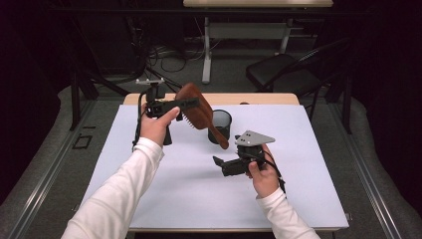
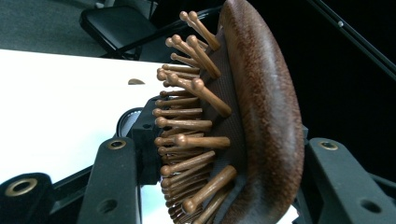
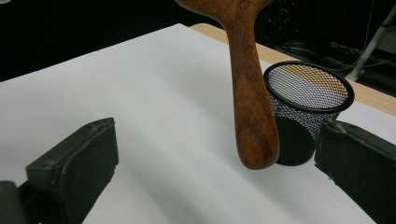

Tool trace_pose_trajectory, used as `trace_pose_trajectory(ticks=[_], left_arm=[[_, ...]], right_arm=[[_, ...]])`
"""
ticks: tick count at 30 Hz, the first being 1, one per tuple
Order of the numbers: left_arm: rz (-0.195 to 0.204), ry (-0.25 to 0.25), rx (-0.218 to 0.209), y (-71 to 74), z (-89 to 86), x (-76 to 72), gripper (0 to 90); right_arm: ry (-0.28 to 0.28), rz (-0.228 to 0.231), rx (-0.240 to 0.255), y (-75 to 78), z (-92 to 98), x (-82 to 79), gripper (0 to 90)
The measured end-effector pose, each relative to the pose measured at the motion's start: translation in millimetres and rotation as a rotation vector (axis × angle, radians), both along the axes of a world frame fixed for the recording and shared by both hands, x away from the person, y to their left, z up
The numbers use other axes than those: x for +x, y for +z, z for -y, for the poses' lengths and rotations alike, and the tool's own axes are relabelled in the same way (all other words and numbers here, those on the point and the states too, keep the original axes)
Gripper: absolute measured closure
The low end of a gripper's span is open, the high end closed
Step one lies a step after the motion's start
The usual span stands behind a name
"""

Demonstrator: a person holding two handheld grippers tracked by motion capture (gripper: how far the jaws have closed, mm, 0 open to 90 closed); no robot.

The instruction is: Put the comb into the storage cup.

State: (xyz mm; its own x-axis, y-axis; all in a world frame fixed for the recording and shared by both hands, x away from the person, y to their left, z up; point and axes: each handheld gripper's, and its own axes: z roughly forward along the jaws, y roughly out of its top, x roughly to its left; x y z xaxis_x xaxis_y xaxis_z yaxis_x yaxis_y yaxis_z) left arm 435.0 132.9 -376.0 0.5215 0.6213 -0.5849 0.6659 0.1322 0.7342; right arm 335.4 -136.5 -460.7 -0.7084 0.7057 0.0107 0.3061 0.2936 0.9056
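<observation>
Just above centre in the high view, the left gripper (image 1: 191, 103) was clamped on the head of the wooden hairbrush (image 1: 199, 115) — stiff, light, smooth. Its handle hung beside the mesh cup (image 1: 221, 124); the right gripper (image 1: 218, 162) stood open, and that handle looked the best hold.

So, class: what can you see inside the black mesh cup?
Through the rim of the mesh cup its inside wall shows, with nothing sticking out. The wooden hairbrush, held in the left claw, covers its near left side, and the bottom cannot be seen.
</observation>
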Motion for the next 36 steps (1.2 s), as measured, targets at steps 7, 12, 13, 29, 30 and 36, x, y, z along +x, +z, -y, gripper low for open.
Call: trace_pose_trajectory(ticks=[7, 12, 13, 29, 30, 36], left_arm=[[0.003, 0.014, -0.004, 7.8, 1.1, 4.6, 49.7], [0.007, 0.028, -0.004, 13.4, 2.3, 8.7, 49.7], [0.006, 0.031, -0.005, 14.4, 2.6, 9.5, 49.7], [0.02, 0.1, -0.014, 24.3, 1.0, 24.8, 49.6], [0.021, 0.105, -0.013, 24.5, 0.3, 25.9, 49.6], [0.014, 0.132, -0.003, 23.8, -2.4, 31.2, 49.6]], right_arm=[[-0.006, -0.001, 0.008, 1.6, 2.3, -0.9, 0.0], [-0.013, 0.0, 0.015, 3.1, 5.3, -1.6, 0.0], [-0.015, 0.001, 0.018, 3.3, 6.1, -1.6, 0.0], [-0.031, 0.002, 0.021, 4.8, 12.6, -2.5, 0.0], [-0.029, 0.004, 0.019, 4.6, 12.6, -2.2, 0.0], [-0.028, 0.003, 0.018, 4.2, 12.2, -2.0, 0.0]])
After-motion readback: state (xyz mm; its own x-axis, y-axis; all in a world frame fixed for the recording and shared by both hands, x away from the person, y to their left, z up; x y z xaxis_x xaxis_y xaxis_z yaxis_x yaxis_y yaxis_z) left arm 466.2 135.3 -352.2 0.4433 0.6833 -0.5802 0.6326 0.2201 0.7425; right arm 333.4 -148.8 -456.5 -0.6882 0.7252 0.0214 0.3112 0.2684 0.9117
